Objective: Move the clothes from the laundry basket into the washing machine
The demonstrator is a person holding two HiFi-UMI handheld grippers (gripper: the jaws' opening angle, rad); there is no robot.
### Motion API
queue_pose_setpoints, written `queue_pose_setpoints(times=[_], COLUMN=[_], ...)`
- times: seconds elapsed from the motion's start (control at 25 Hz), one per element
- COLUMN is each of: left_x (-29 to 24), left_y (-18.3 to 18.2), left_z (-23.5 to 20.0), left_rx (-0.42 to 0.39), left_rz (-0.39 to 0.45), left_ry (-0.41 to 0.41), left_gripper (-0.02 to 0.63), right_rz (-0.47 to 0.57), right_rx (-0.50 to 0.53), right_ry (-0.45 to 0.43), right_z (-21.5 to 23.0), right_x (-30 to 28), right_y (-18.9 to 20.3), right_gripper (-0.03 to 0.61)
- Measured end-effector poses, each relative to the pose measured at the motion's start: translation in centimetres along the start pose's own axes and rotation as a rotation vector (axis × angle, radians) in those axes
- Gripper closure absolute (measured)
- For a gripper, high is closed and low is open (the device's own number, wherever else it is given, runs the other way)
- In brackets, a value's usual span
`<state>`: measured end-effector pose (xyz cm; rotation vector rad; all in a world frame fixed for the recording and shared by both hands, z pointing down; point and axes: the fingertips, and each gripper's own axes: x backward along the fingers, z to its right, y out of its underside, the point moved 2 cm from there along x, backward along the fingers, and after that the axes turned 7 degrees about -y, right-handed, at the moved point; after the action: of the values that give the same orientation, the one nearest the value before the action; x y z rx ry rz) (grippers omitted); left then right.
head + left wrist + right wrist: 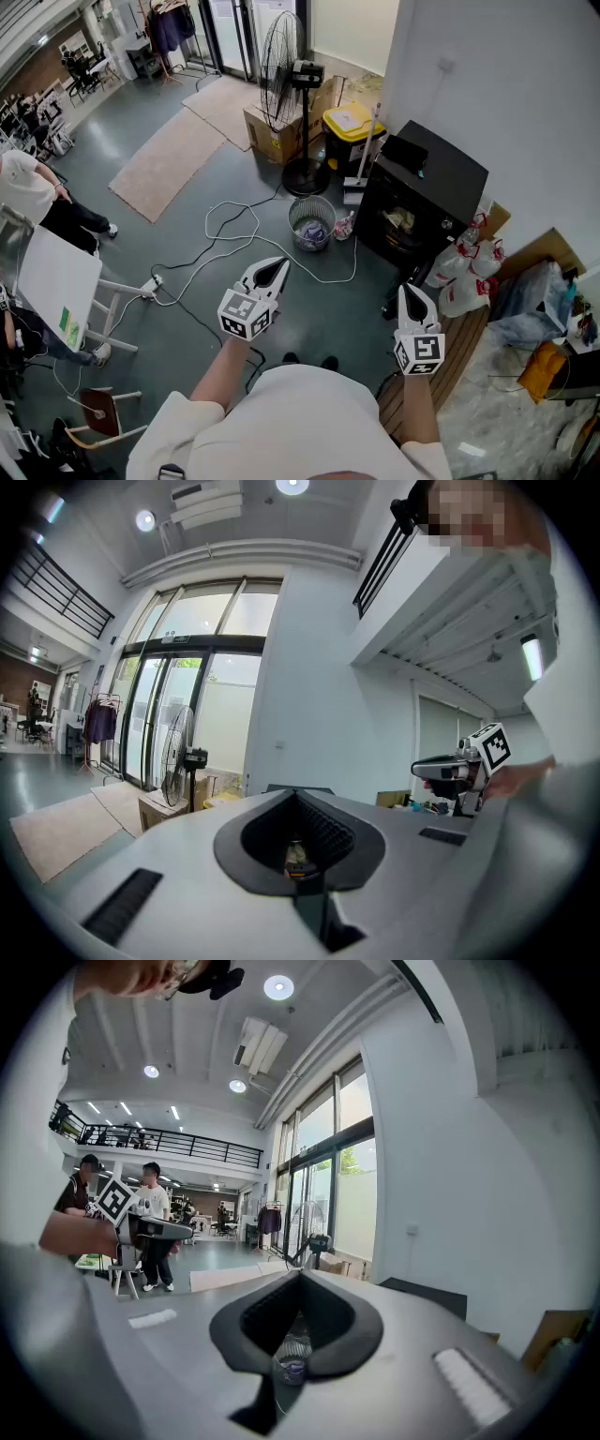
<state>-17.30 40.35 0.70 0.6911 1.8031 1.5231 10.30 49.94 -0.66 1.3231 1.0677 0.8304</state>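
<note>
Left hand-held gripper (279,265) and right hand-held gripper (407,292) are closed and empty, clothes (312,228) fill the basket (294,234), and the washing machine (441,173) looks barely loaded.

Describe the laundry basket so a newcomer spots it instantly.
Find the black washing machine against the white wall. On the floor left of it, by the pedestal fan's base, stands the laundry basket. It alone is round and grey, with clothes inside.

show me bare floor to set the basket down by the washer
Mostly bare floor lies in front of the washing machine, on the near side of the laundry basket. Left of the basket, cables loop. Crowded behind it: fan, yellow bin.
</note>
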Motion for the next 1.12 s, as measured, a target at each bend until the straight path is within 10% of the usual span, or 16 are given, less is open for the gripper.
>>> queue_pose_setpoints(times=[1.12], left_x=[-1.9], left_y=[1.2], left_z=[3.5], left_rx=[0.033], left_rz=[-0.035], left_ry=[-0.036], left_gripper=[0.607], right_rz=[-0.008], right_rx=[-0.046], right_ry=[0.005], right_z=[4.7], right_x=[1.7], right_y=[1.8], right_gripper=[0.568])
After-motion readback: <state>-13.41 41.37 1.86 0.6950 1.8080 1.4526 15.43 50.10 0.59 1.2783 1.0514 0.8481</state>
